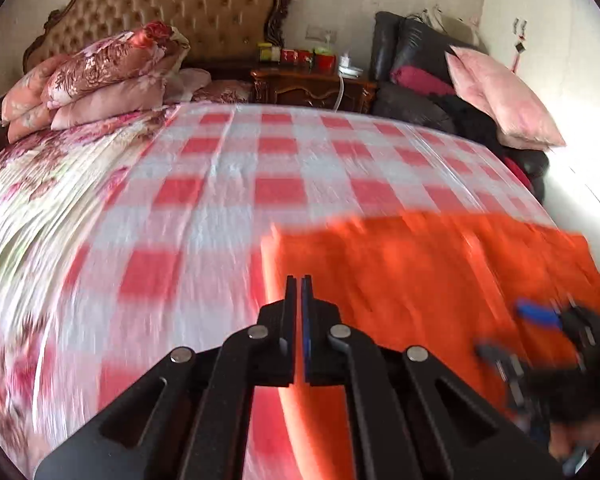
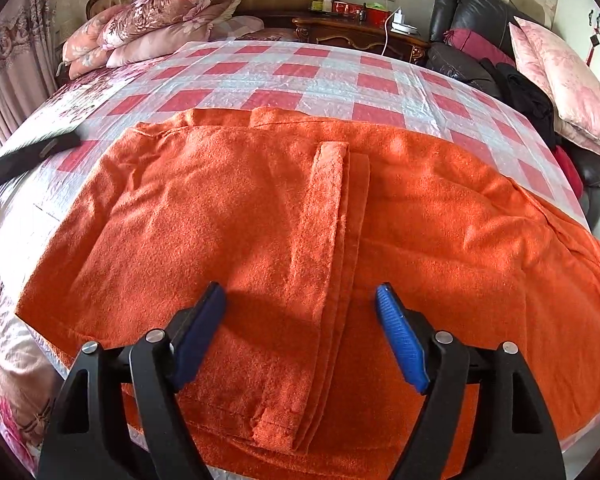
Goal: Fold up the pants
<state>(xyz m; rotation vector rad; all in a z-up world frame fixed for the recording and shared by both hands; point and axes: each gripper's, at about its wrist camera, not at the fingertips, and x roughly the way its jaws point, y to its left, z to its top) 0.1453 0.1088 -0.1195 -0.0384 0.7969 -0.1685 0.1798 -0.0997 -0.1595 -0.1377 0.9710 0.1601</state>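
With the orange pants lying partly folded on the checked bedspread, the right gripper hangs spread wide over them, the left gripper pinched empty beside; I'd grab 2 layers at the hem.

Pants: solid bright orange, fuzzy nap. Sheet: red and white check. Bedspread: white with pink-red flowers. Folded quilts: pink, dark-rose floral print. Headboard: tan tufted, dark brown carved frame. Nightstand: dark brown. Chair: black. Cushion: pale pink. Right gripper: black, blue pads. Left gripper: black.
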